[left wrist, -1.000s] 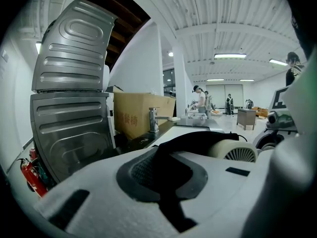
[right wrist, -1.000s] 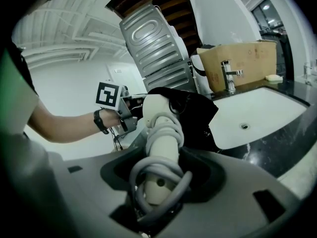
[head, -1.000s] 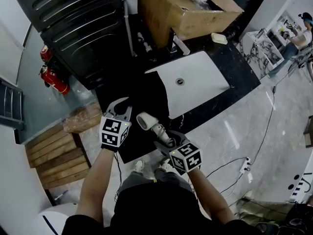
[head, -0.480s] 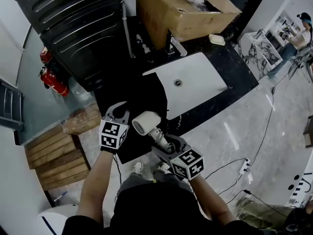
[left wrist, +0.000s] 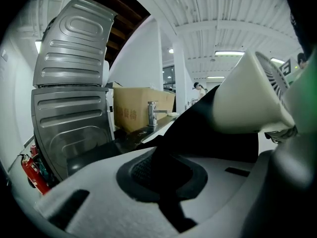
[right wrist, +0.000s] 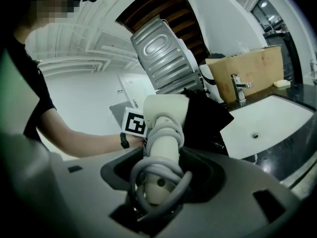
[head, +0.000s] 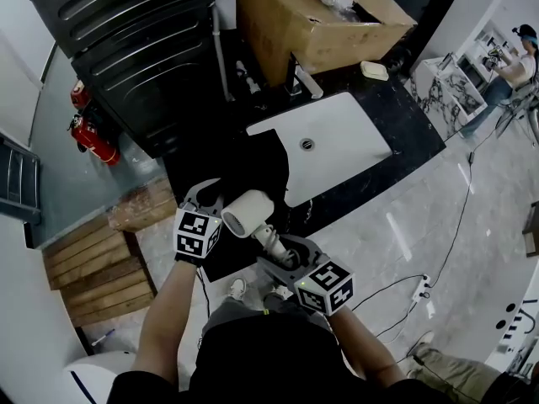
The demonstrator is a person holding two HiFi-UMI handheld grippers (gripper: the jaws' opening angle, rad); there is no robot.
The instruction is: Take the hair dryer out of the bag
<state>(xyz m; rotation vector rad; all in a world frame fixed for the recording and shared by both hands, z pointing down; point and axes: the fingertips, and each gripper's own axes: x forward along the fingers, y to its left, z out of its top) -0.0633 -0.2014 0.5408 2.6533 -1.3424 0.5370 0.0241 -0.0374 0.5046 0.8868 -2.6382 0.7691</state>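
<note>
The cream hair dryer (head: 247, 211) is lifted clear above the black bag (head: 244, 168), its head close to my left gripper. My right gripper (head: 284, 255) is shut on its handle, which has the grey cord wound round it (right wrist: 161, 148). In the right gripper view the dryer (right wrist: 164, 112) stands upright between the jaws (right wrist: 158, 187), with the bag (right wrist: 210, 119) behind it. My left gripper (head: 205, 194) is shut on a fold of the bag's black fabric (left wrist: 166, 162) at the counter's near edge. The dryer's head (left wrist: 247, 100) shows at the right of the left gripper view.
A white sink basin (head: 333, 146) with a faucet (head: 299, 76) lies in the black counter beyond the bag. A cardboard box (head: 307, 15) stands behind it. A dark ribbed panel (head: 126, 40), red extinguishers (head: 93, 133) and wooden pallets (head: 101, 263) are at the left.
My right gripper has lifted the hair dryer up and a little to the left, toward my left gripper. The left gripper has stayed put on the bag.
</note>
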